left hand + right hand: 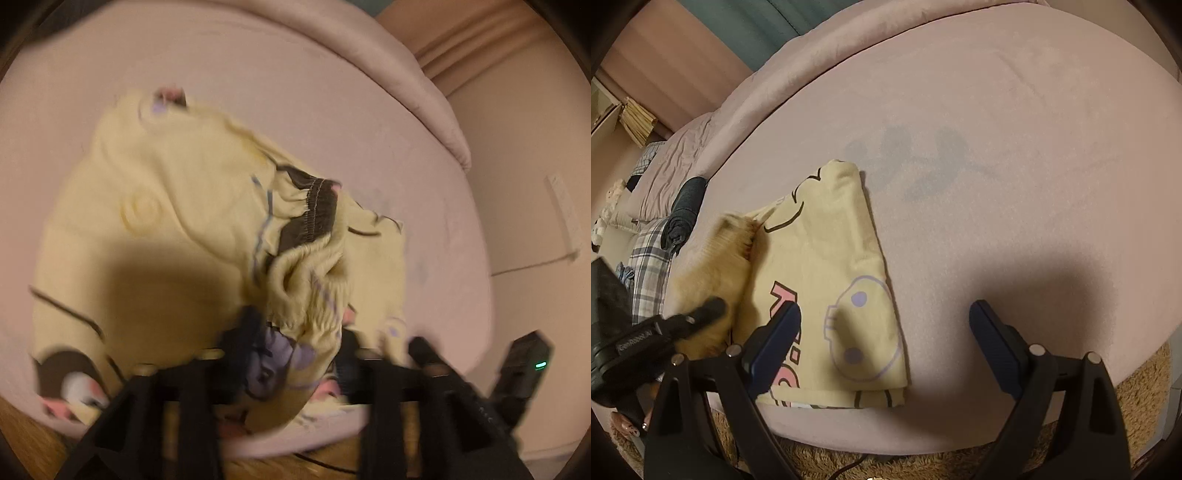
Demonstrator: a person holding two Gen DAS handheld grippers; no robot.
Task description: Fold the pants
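The pale yellow cartoon-printed fleece pants (827, 280) lie on the pink-sheeted bed (1015, 147), near its front edge, already doubled into a thick stack whose long axis in the right wrist view runs from about 12 o'clock, at the far corner, down to 6 o'clock at the bed's edge. The right gripper (884, 315) hangs over it with its fingers spread wide and nothing between them: the left-hand blue pad (783, 325) sits above the print, the other above bare sheet, so the bundle lies at 9 to 10 o'clock from that gap. The left gripper (291, 350) is right on the cloth; in its own blurred view the gathered waistband with the dark brown trim (314, 210) bunches up at 12 o'clock, and a fold of yellow fabric lies between its fingers, which stand apart. Whether the pads actually press that cloth, I cannot tell through the blur. My read: the left hand is the nearer one, and the next fold likely crosses that long axis, far end towards near.
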